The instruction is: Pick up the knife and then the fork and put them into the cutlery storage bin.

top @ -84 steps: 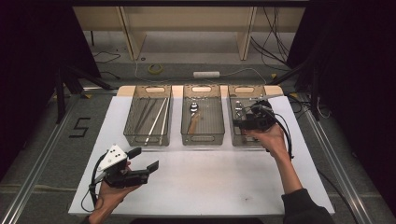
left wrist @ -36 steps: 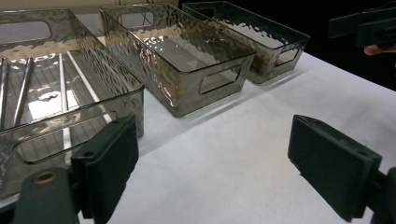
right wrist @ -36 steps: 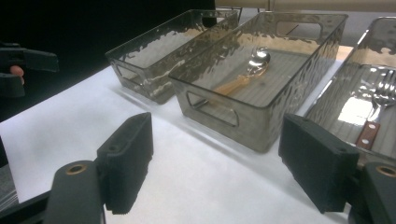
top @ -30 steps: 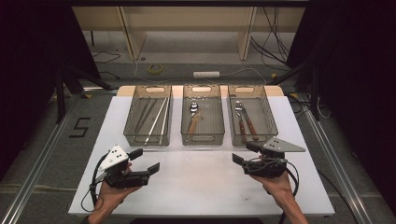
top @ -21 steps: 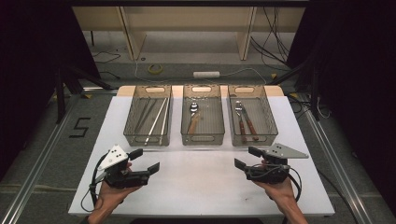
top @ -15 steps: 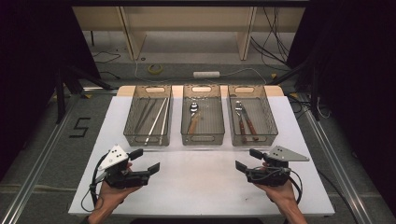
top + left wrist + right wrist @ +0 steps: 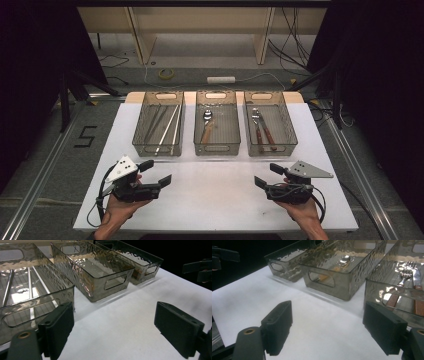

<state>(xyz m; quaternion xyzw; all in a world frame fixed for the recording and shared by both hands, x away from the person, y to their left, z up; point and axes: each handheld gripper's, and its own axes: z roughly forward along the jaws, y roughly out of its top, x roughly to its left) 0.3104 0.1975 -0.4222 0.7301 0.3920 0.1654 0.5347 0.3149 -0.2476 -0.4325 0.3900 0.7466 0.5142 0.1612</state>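
Three clear smoky bins stand in a row at the back of the white table [image 7: 220, 200]. The left bin [image 7: 141, 137] holds long metal sticks [image 7: 167, 129], the middle bin [image 7: 235, 135] a wooden-handled spoon [image 7: 206, 125], and the right bin [image 7: 287, 135] a fork [image 7: 405, 273] and a knife [image 7: 417, 277] with brown handles. My left gripper [image 7: 156, 171] rests near the front left, open, with nothing between its jaws [image 7: 118, 330]. At the front right my right gripper [image 7: 268, 175] is also open and empty [image 7: 330, 327]. Both point inward toward each other.
Bare white table lies between the grippers and in front of the bins. Beyond the table's far edge are a floor with cables, a tape roll [image 7: 166, 74] and a power strip [image 7: 221, 79]. Metal rails [image 7: 45, 170] run along both sides.
My right gripper has drawn back from the right bin to the front right of the table, empty. The left gripper has stayed where it was.
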